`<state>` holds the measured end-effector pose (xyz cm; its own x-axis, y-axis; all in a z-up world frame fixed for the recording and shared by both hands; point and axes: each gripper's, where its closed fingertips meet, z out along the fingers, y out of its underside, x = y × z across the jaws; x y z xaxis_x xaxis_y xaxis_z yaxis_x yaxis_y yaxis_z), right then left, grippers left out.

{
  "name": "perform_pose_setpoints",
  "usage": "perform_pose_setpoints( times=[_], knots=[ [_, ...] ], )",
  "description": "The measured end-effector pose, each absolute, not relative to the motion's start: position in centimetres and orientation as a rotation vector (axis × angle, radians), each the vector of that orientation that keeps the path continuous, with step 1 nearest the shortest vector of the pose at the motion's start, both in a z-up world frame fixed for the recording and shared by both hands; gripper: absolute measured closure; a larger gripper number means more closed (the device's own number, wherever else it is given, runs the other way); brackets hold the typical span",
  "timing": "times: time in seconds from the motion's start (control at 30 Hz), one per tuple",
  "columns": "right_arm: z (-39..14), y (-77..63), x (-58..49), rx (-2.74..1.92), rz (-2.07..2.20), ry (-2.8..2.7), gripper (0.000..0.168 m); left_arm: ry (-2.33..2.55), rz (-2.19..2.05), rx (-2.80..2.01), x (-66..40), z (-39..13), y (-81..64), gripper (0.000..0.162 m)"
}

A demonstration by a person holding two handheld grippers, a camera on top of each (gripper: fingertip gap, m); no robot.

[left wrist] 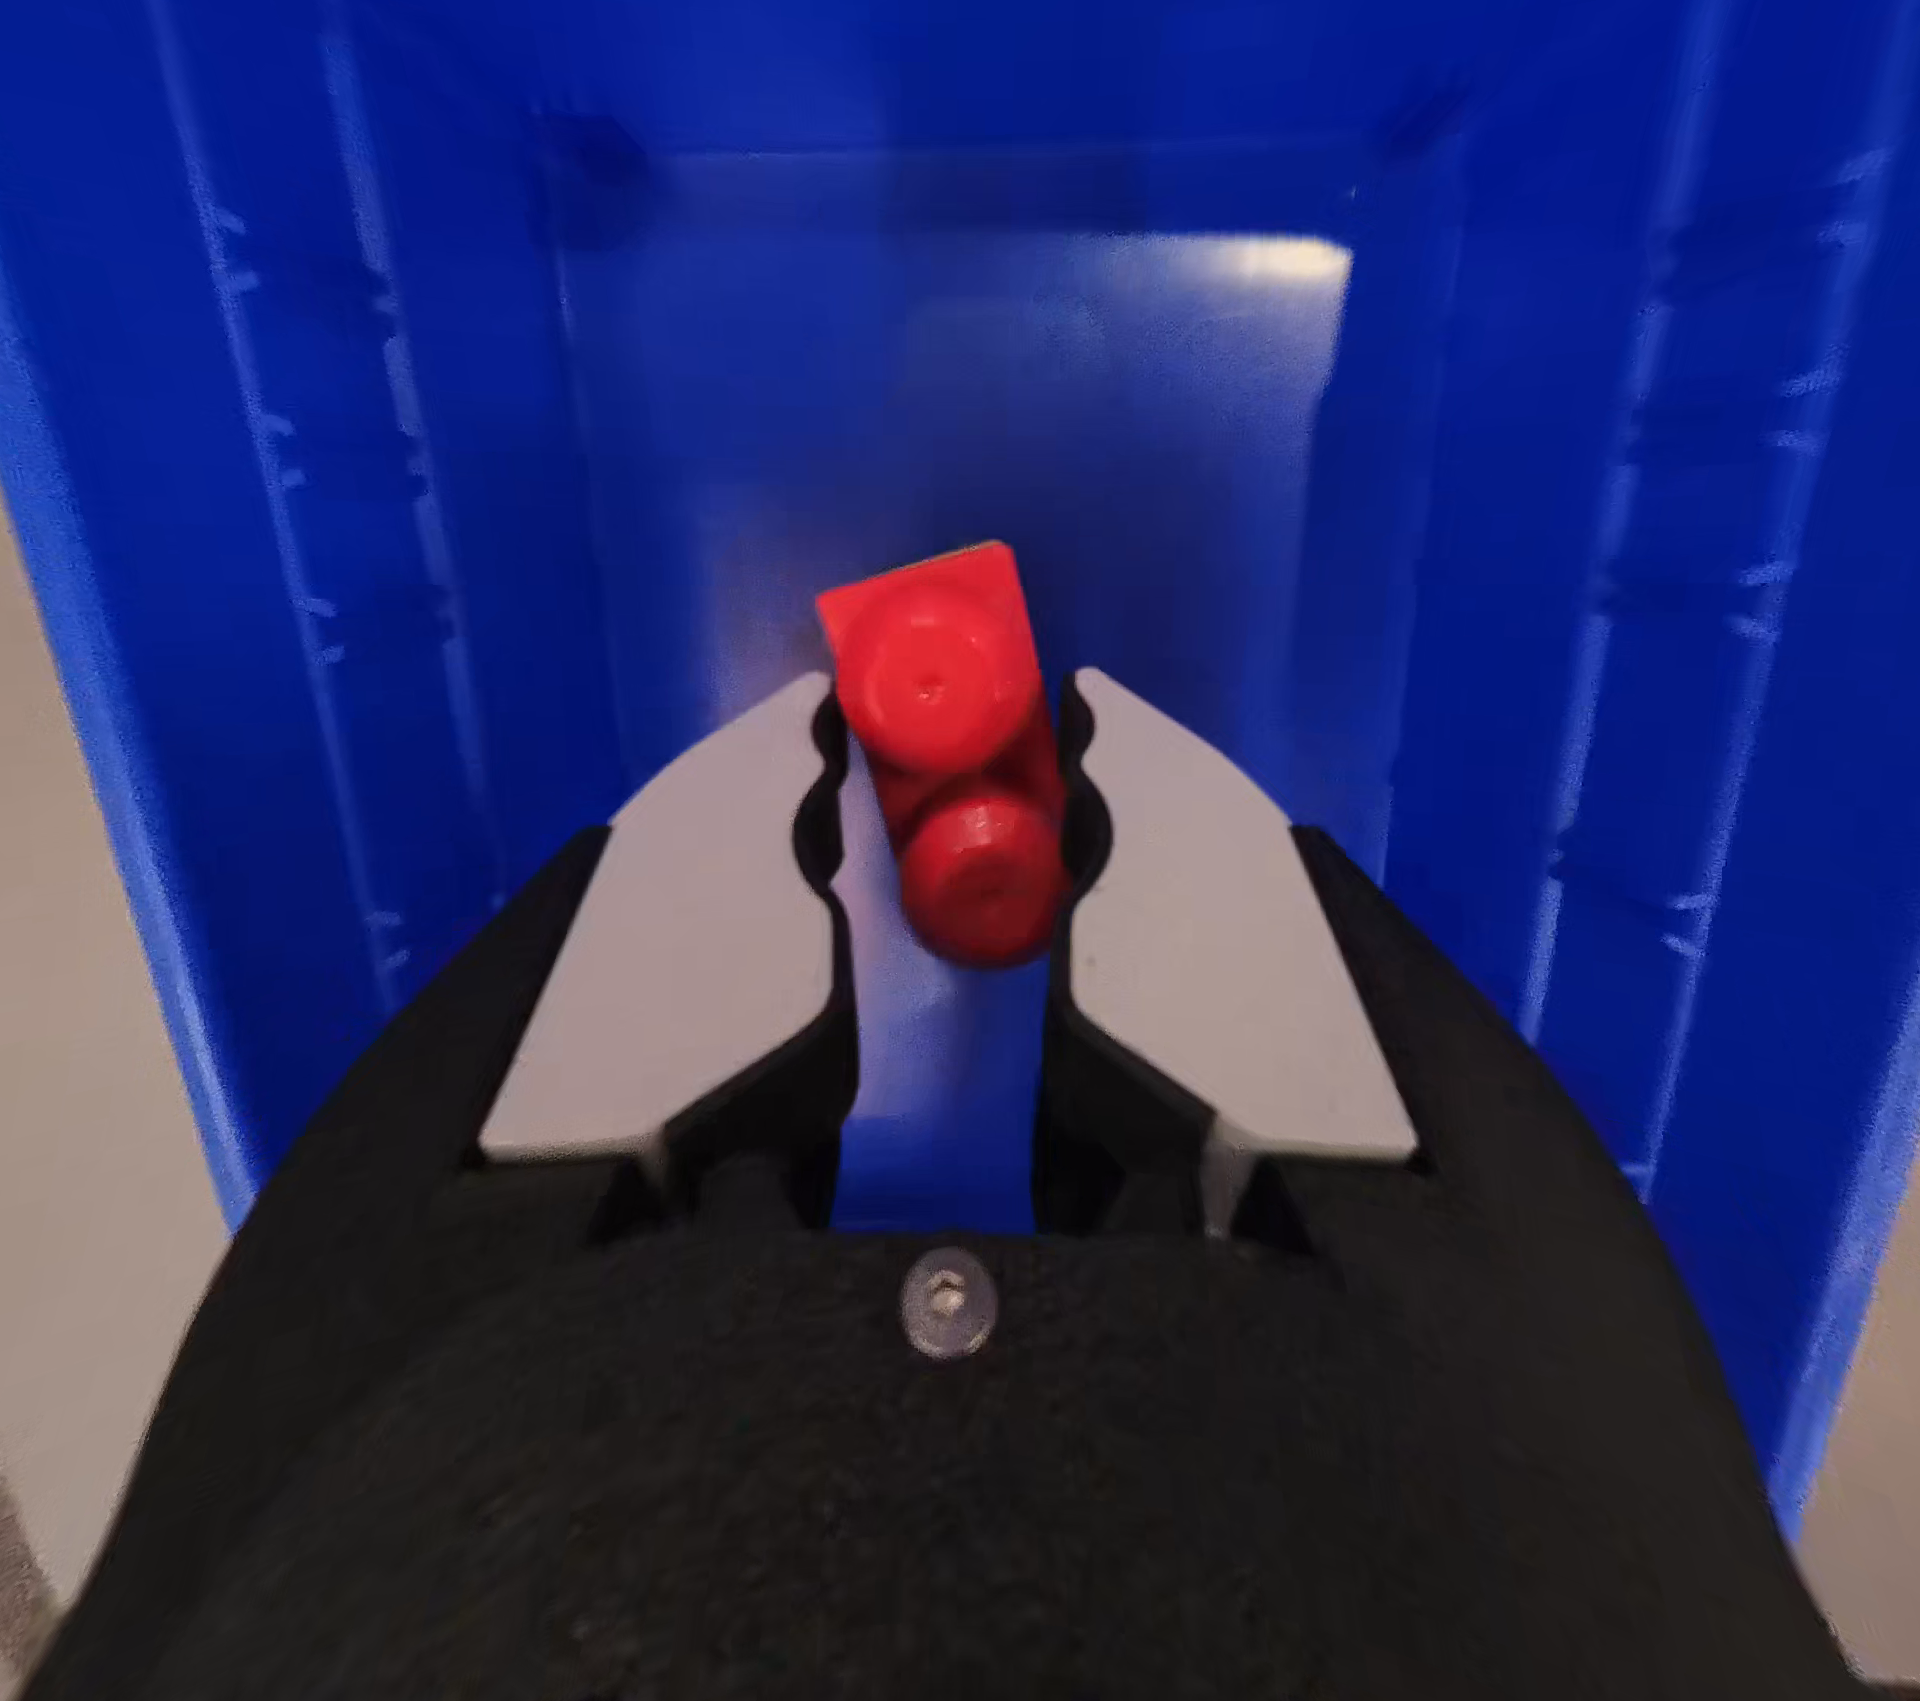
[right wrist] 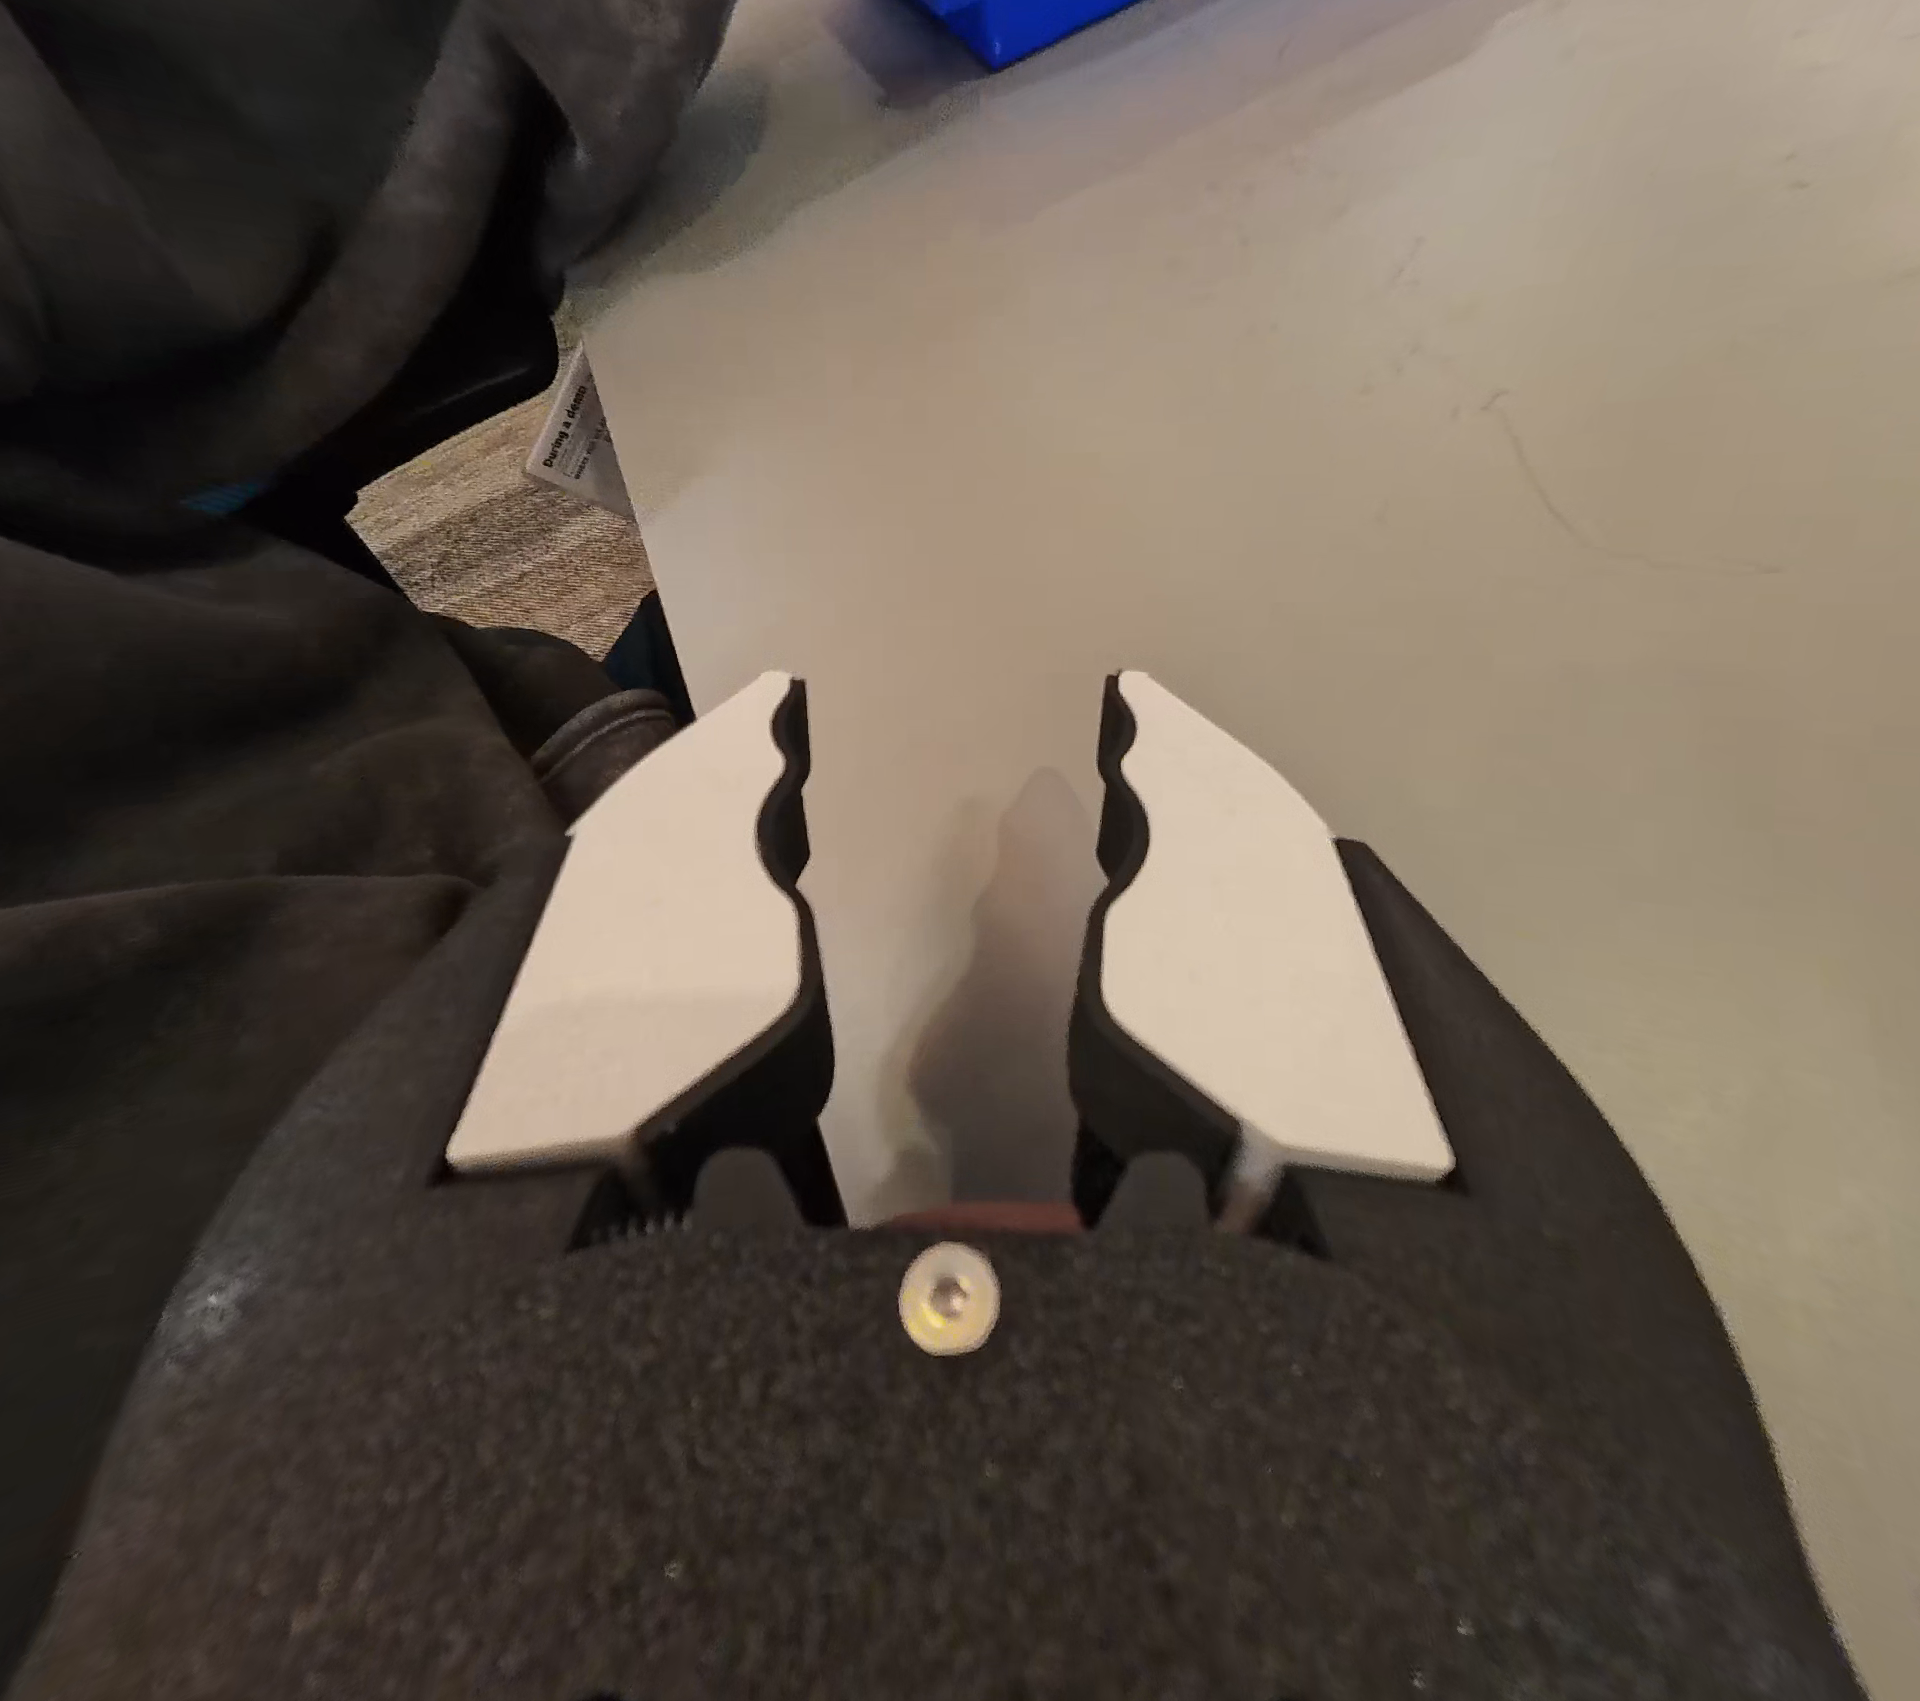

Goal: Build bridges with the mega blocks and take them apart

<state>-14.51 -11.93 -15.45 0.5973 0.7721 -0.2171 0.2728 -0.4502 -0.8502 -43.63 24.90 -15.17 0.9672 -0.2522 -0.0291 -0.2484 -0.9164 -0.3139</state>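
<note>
The left gripper [left wrist: 948, 804] is hanging over the blue bin [left wrist: 1039, 41], pinching a red block [left wrist: 940, 747]. The right gripper [right wrist: 954, 768] is spread, holding nothing, over the bare surface [right wrist: 1351, 404]. No bridge is showing, so clean-up looks almost finished.

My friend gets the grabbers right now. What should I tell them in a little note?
Left gripper: reaching into the blue bin with a red block between its fingers; the picture is blurry, so a firm grip cannot be confirmed.
Right gripper: open and empty, low over the grey table, the bin away to its front.
A person's dark sleeve lies along the table's left edge.
Done: no bridge stands in either view.
Left: no other blocks show, so find them before building again.
</note>
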Motion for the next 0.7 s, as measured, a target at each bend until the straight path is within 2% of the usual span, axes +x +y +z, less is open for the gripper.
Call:
perform_pose_setpoints(
  times=[0.2,0.4,0.53,0.7],
  knots=[
    [-15.6,-12.1,-14.1,-2.007,0.736,-0.829,0.115,0.503,0.046,-2.789,-43.9,-13.8,24.0,0.126],
    [-13.9,-11.0,-13.3,-1.919,0.777,-0.732,0.116,0.784,-0.426,-2.506,-38.1,-6.1,21.1,0.127],
    [-11.5,-6.8,-12.5,-1.784,0.584,-0.687,0.1,1.018,-0.611,-2.45,-32.2,-3.1,17.2,0.127],
    [-9.3,-0.1,-13.9,-1.718,0.383,-0.694,0.081,1.306,-0.731,-2.49,-23.6,-3.7,11.6,0.127]
  ],
)
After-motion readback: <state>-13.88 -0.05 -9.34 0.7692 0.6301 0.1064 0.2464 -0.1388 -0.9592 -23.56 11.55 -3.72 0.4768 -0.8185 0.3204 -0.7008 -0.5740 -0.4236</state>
